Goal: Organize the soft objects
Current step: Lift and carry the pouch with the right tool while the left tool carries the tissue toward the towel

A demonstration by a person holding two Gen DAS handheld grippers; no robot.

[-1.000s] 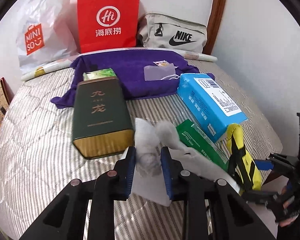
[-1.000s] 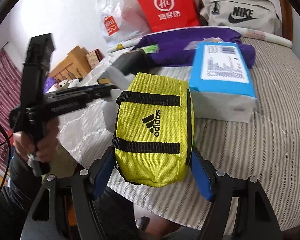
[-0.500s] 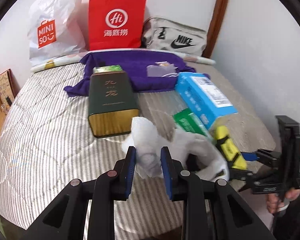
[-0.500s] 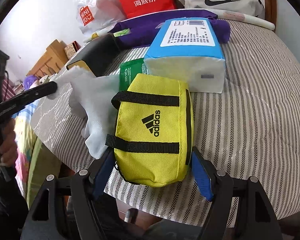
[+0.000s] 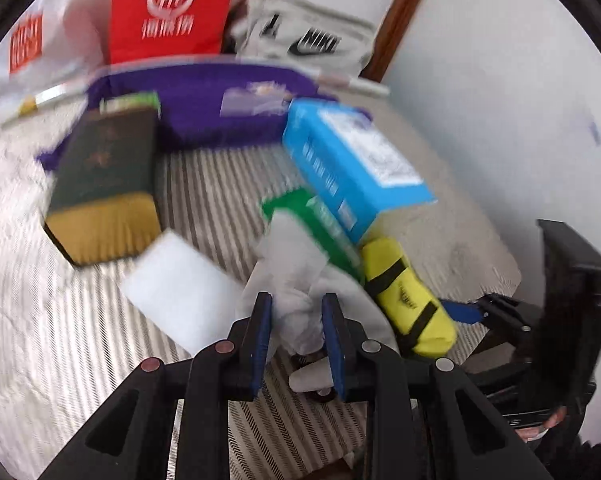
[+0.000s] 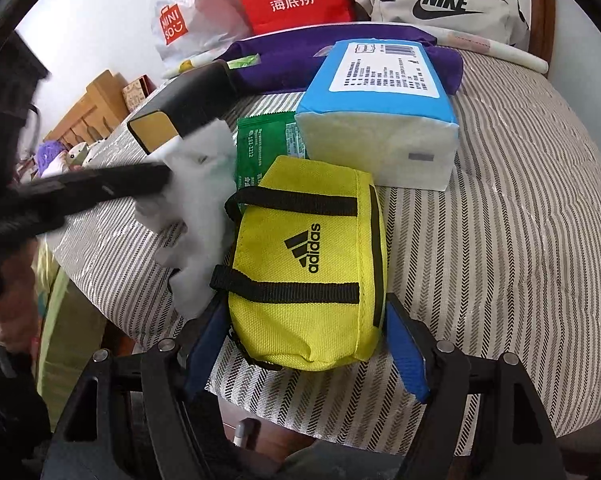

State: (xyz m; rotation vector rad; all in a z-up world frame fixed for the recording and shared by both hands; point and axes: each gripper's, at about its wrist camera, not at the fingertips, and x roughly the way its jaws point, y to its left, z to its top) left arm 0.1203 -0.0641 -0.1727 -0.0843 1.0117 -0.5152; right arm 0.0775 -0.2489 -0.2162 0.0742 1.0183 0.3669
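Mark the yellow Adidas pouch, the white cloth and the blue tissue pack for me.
yellow Adidas pouch [image 6: 304, 264]: right wrist view, on its logo face.
white cloth [image 5: 296, 312]: left wrist view, on the bunched part between the fingers.
blue tissue pack [image 6: 384, 68]: right wrist view, on its top label.

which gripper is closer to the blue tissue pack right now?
Right, narrowly. The right gripper holds the yellow adidas bag, which lies just in front of the blue tissue pack. The left gripper, clamping a white cloth, sits off to its side beyond the green packet.
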